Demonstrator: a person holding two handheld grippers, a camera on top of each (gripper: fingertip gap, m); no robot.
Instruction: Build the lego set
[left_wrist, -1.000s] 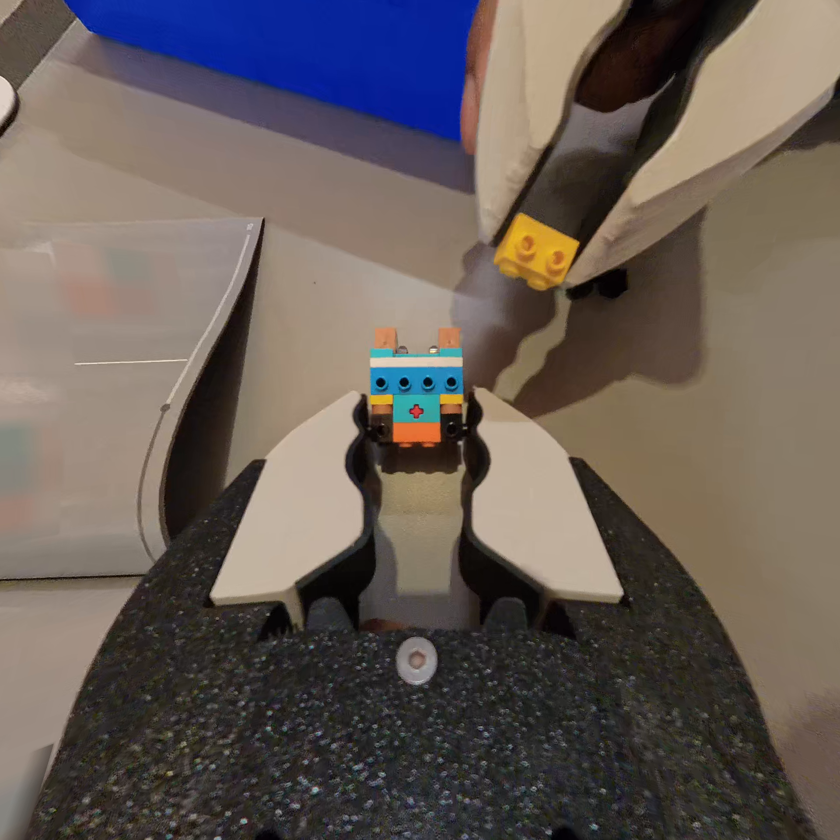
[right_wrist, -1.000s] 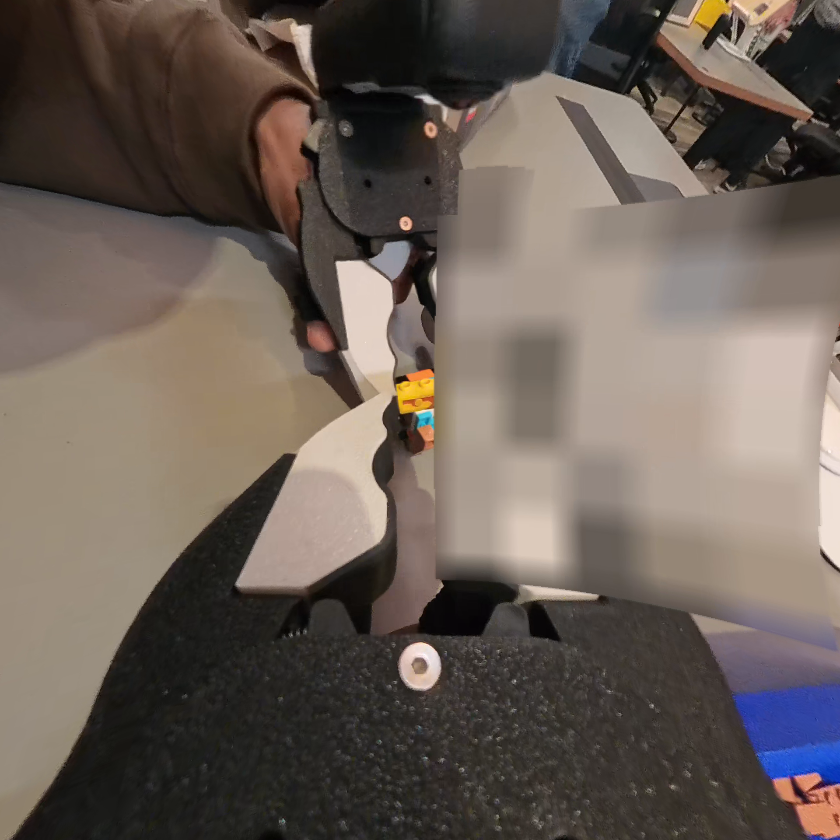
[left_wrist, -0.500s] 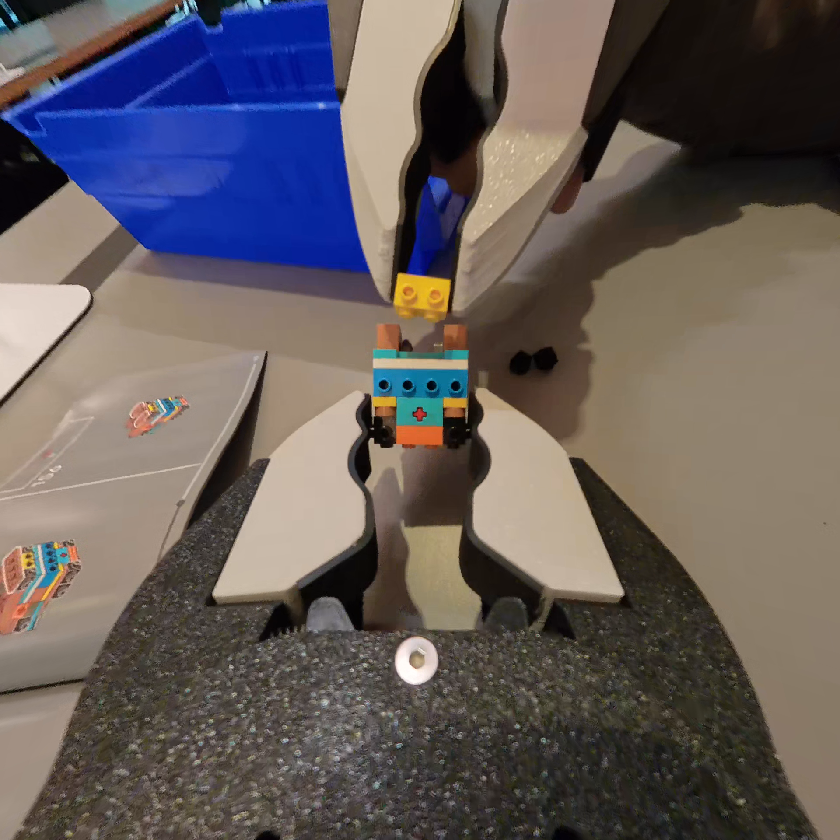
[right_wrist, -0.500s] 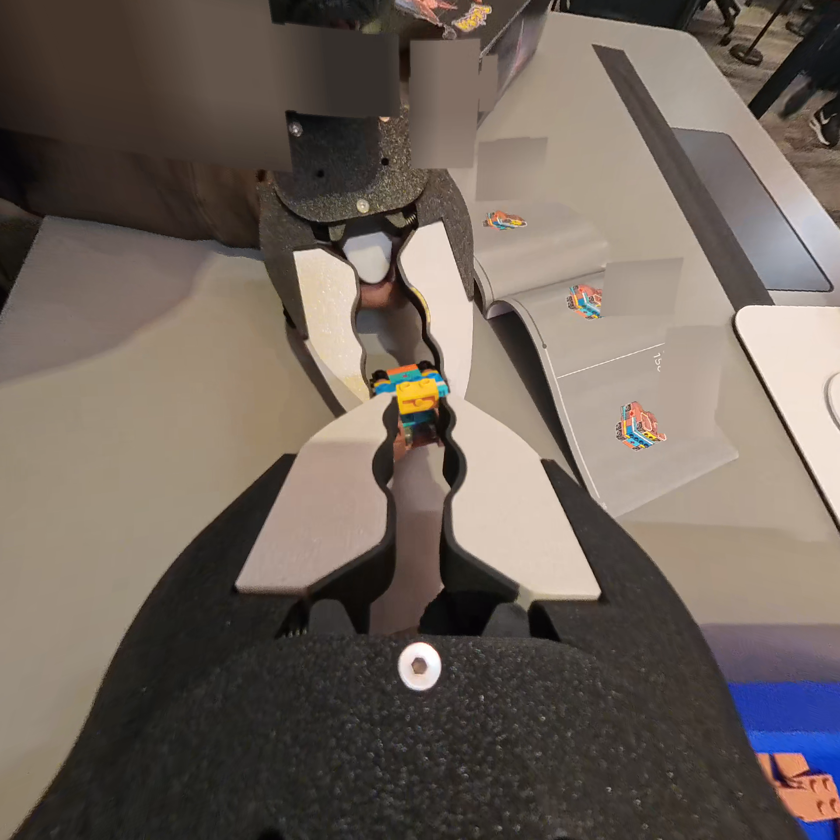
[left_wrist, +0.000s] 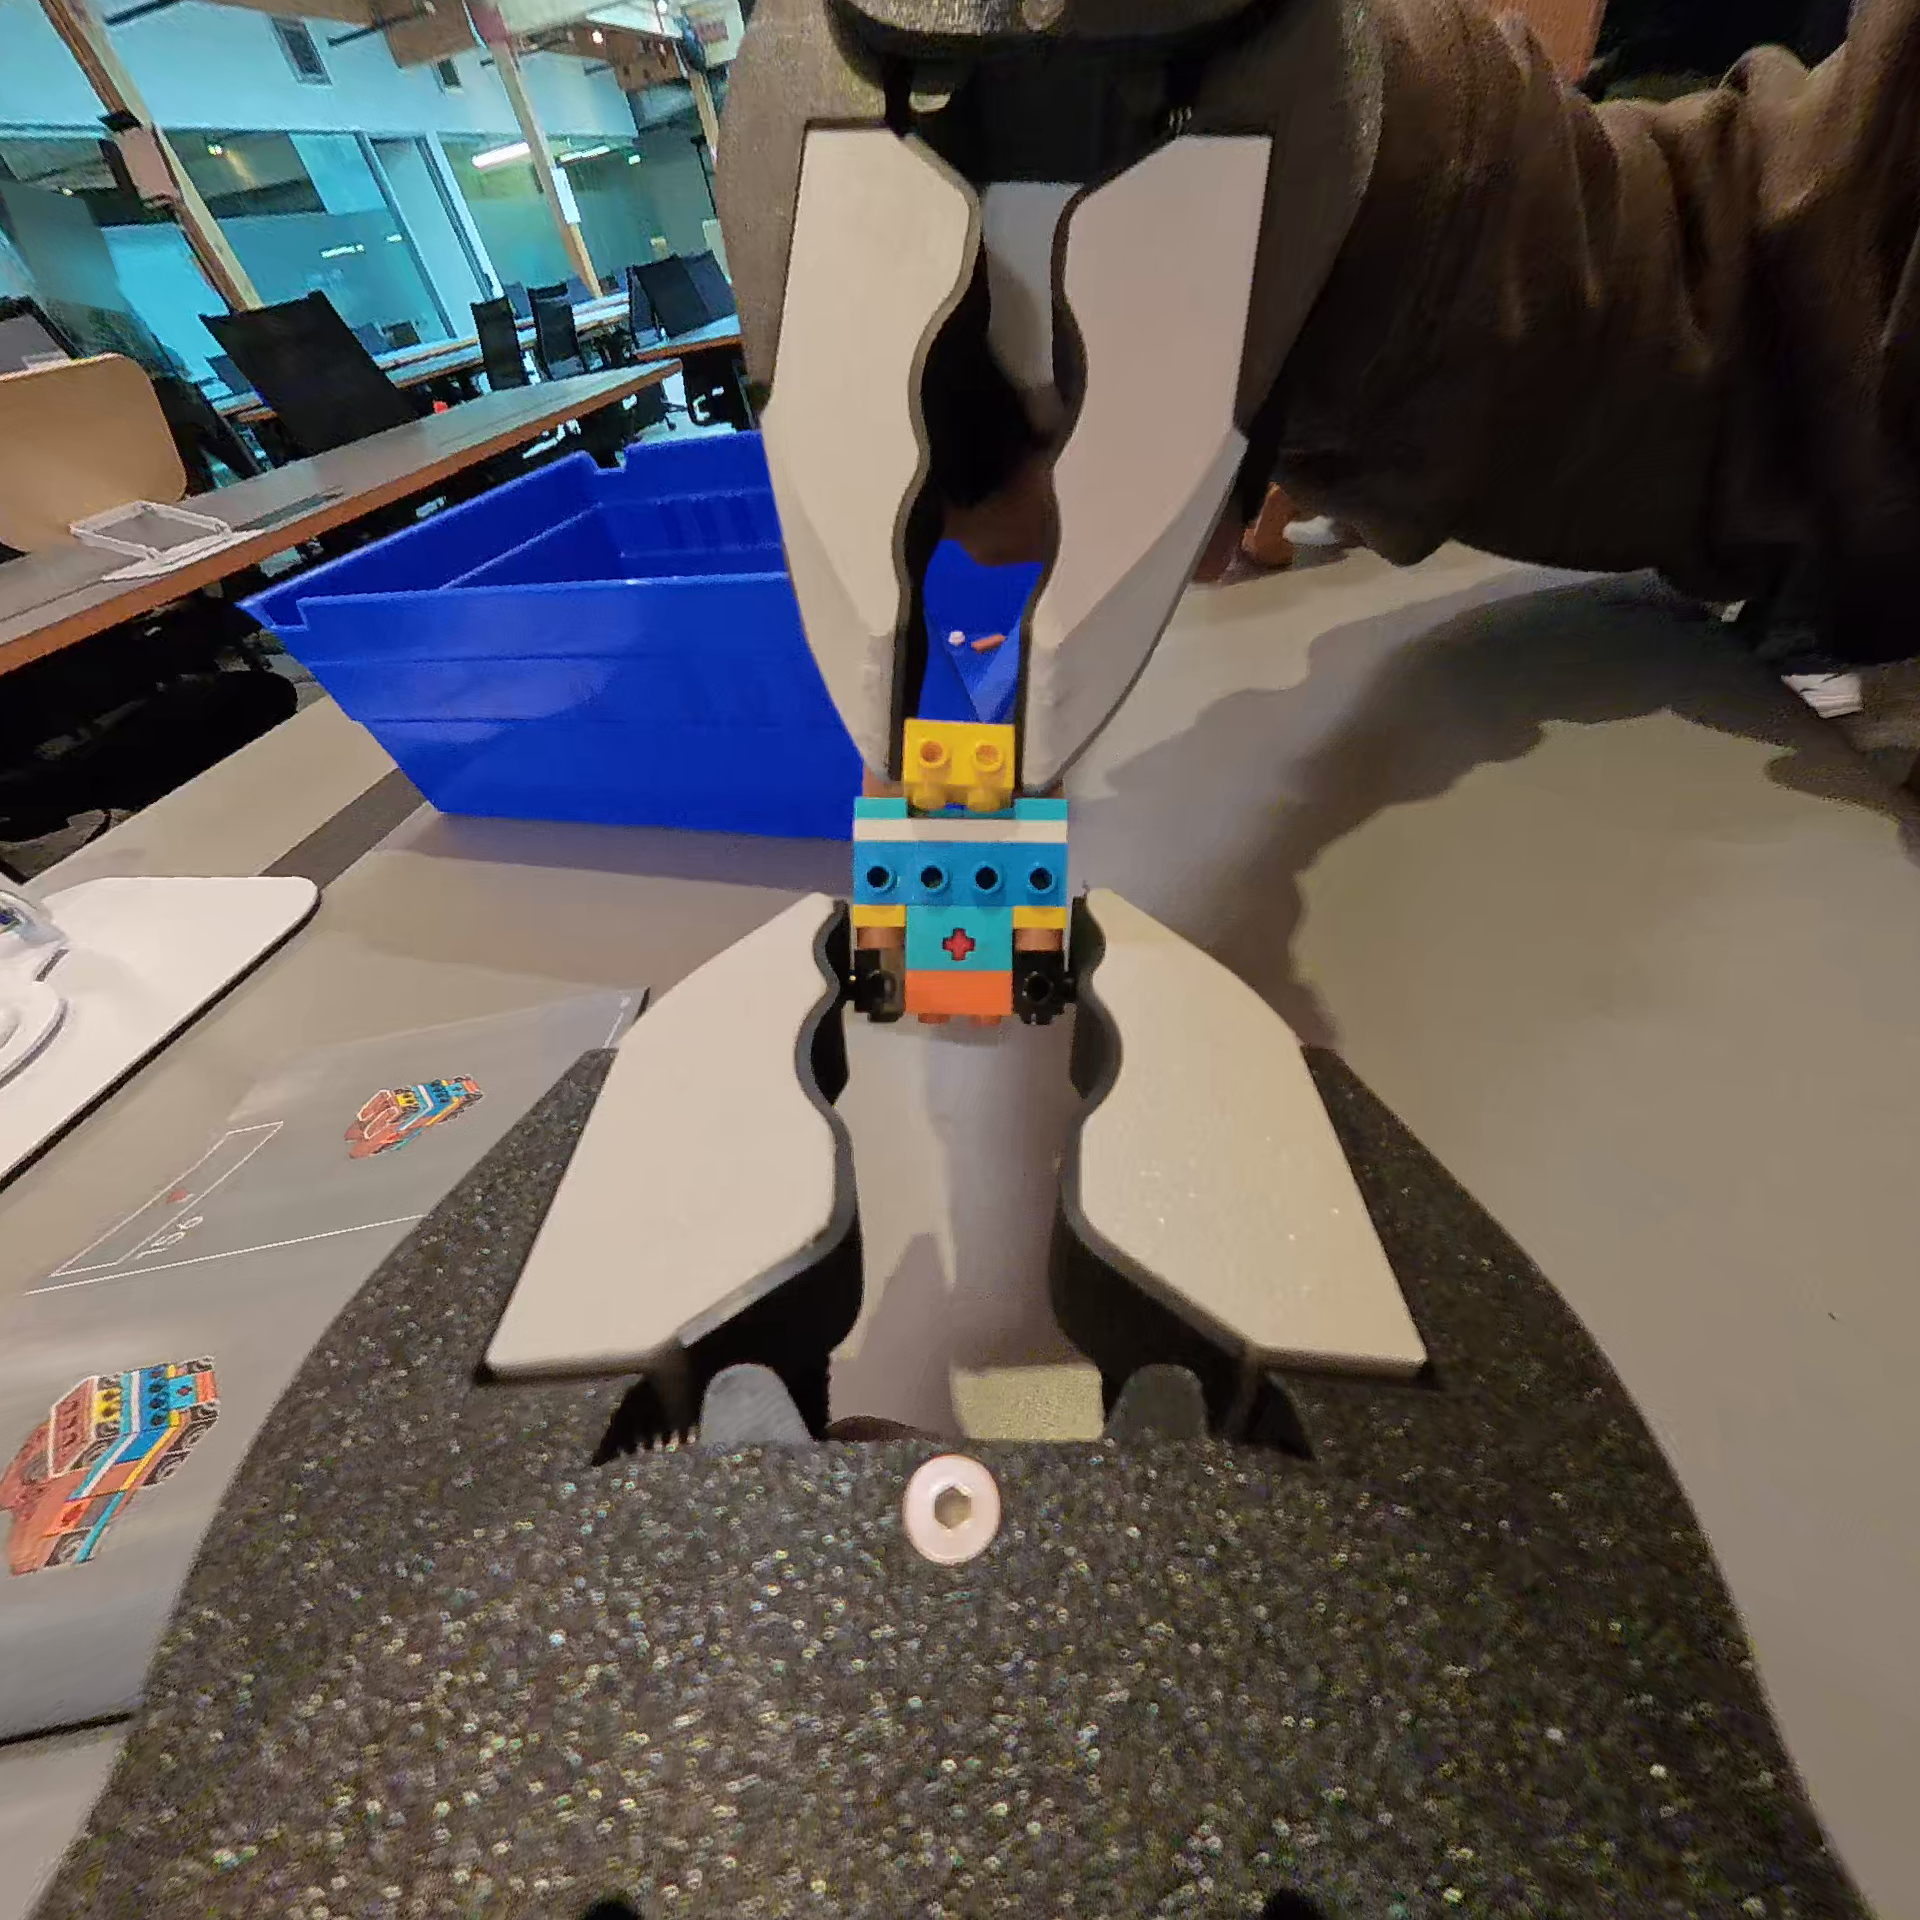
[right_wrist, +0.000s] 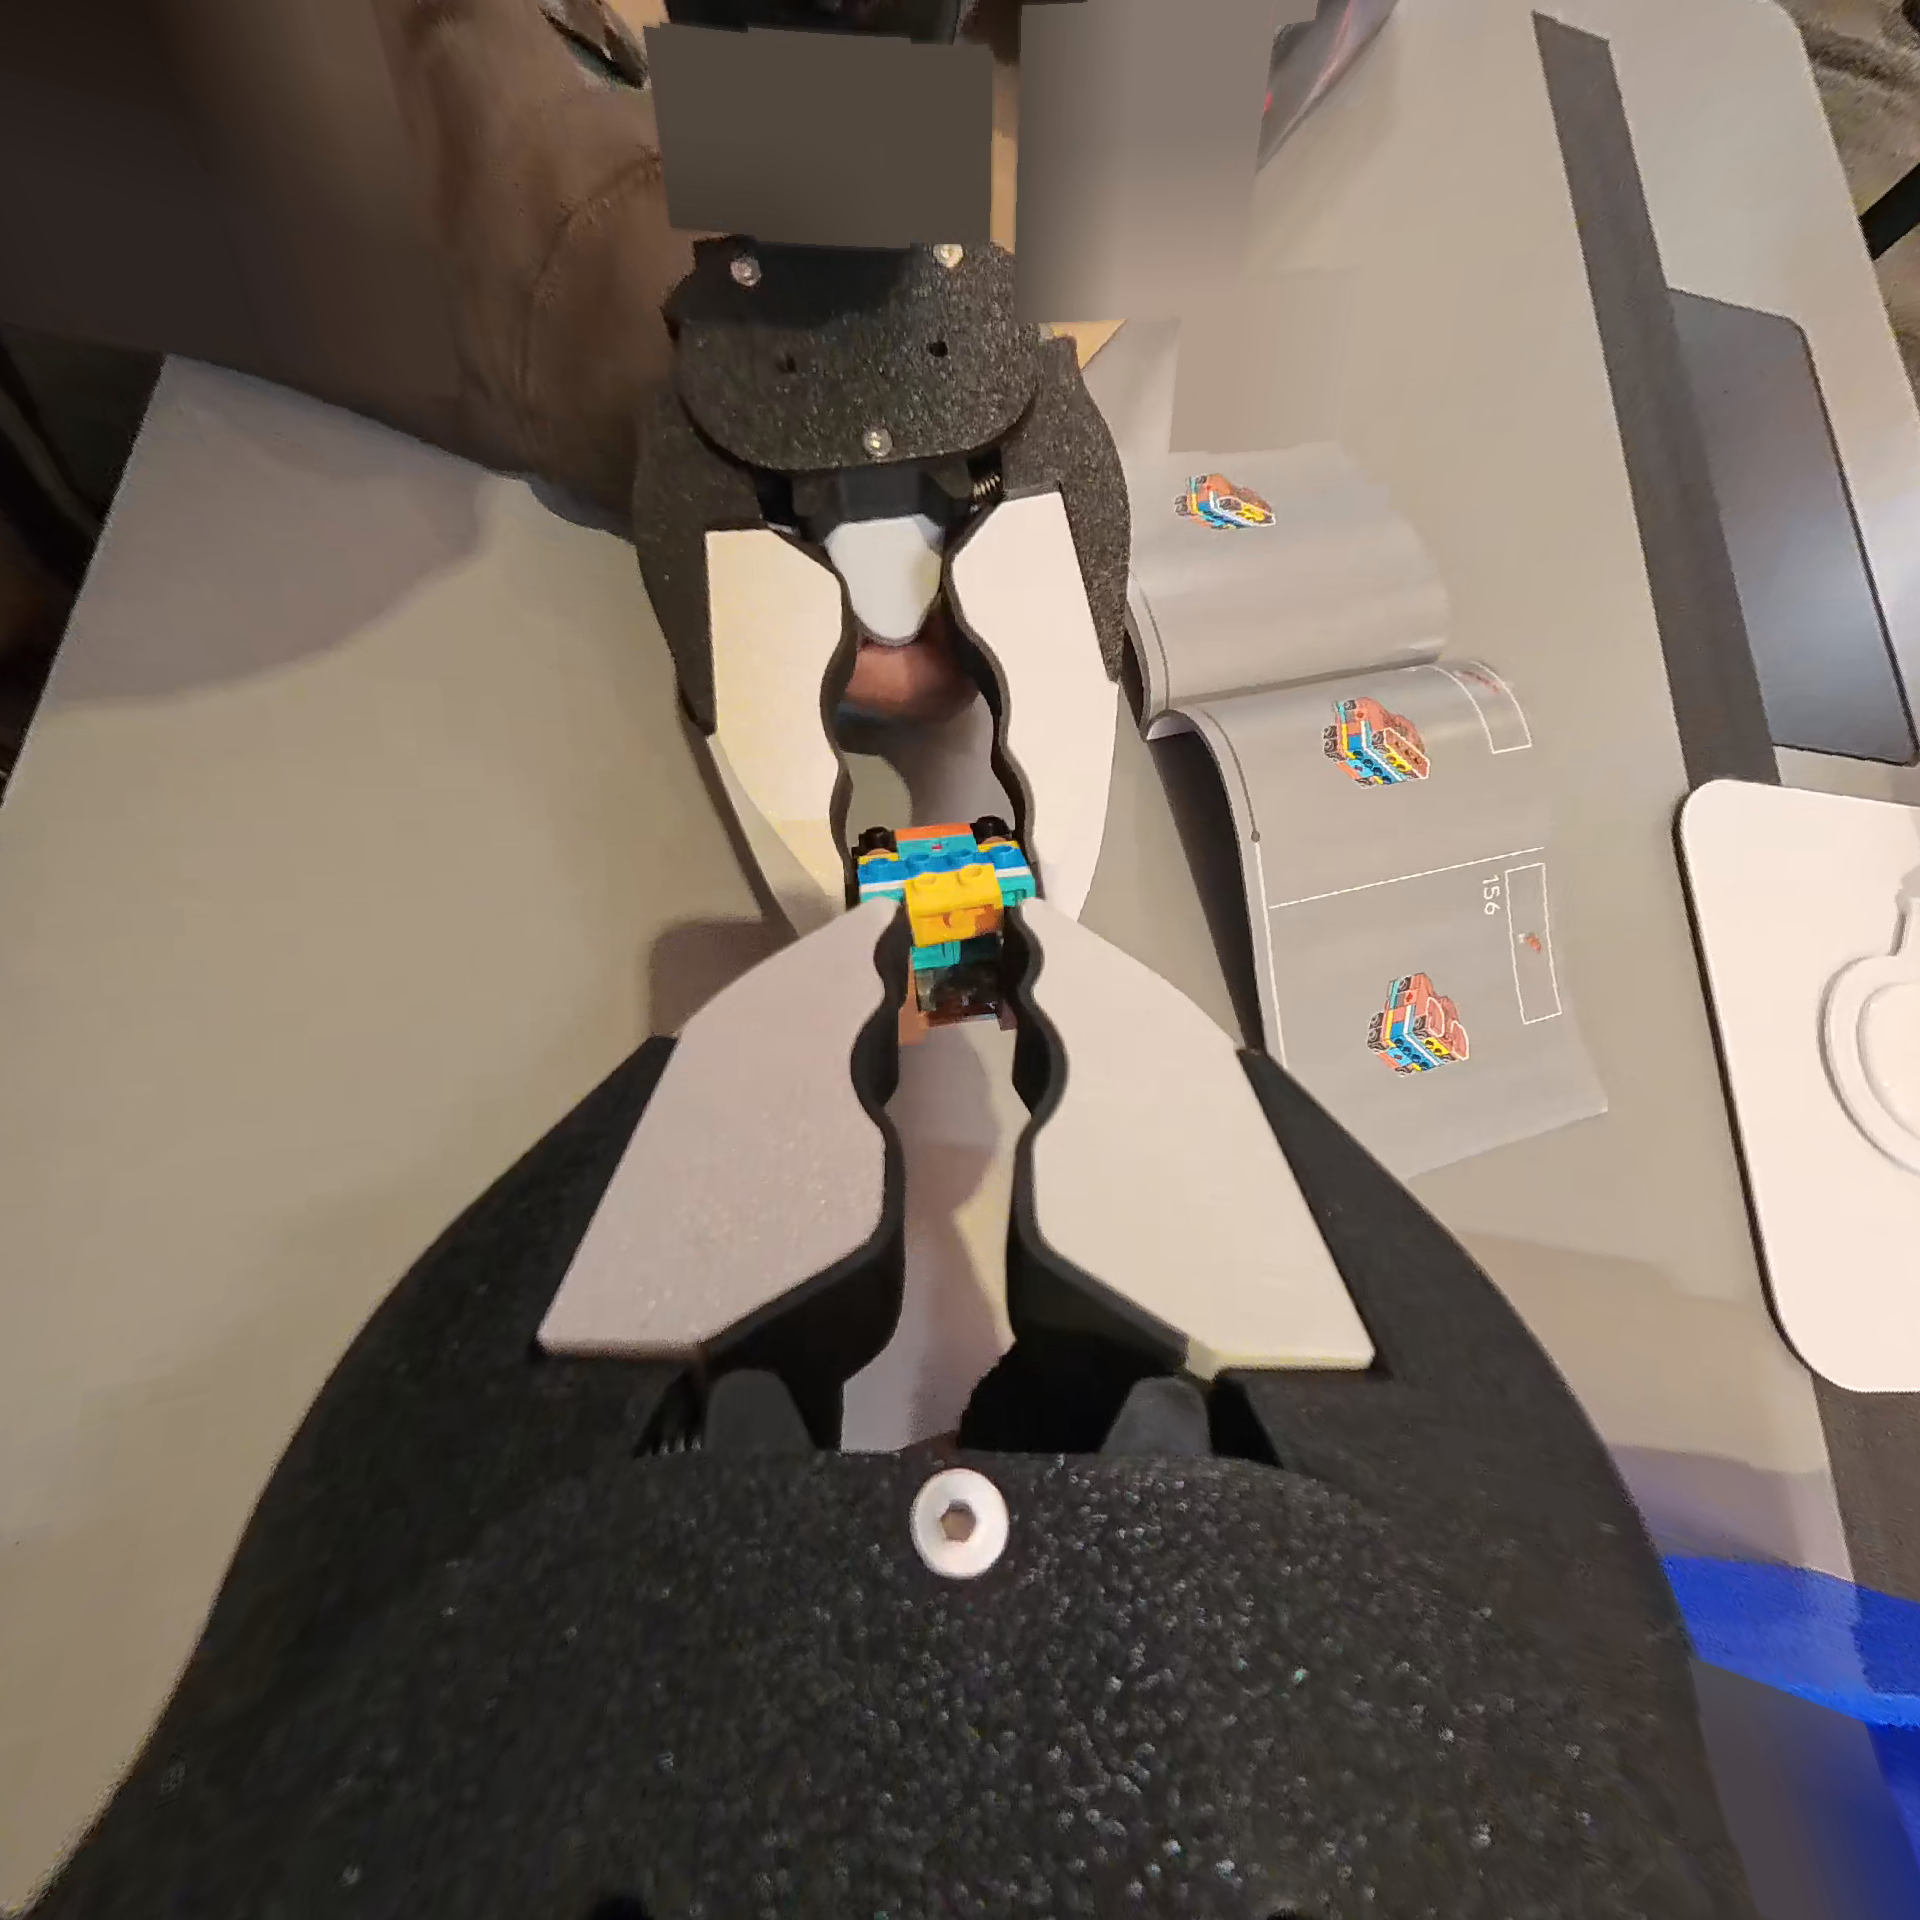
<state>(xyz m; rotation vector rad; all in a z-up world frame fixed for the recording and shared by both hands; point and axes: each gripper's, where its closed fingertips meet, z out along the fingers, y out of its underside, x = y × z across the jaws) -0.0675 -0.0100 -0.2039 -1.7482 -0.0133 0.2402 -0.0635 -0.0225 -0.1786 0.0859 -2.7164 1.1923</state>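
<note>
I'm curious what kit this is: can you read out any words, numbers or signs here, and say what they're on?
Instruction booklet: one small printed number beside a boxed outline on the open page. I don't quote writing.
Lego model: a red plus-shaped mark on its teal front, no letters.
Yellow brick: no writing visible.
Blue bin: no writing visible.

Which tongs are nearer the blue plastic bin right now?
Right. The right tongs, shut on the small yellow brick, sit just in front of the blue plastic bin. The left tongs, clamping the multicoloured brick model, are on its near side, farther from the bin.
</note>
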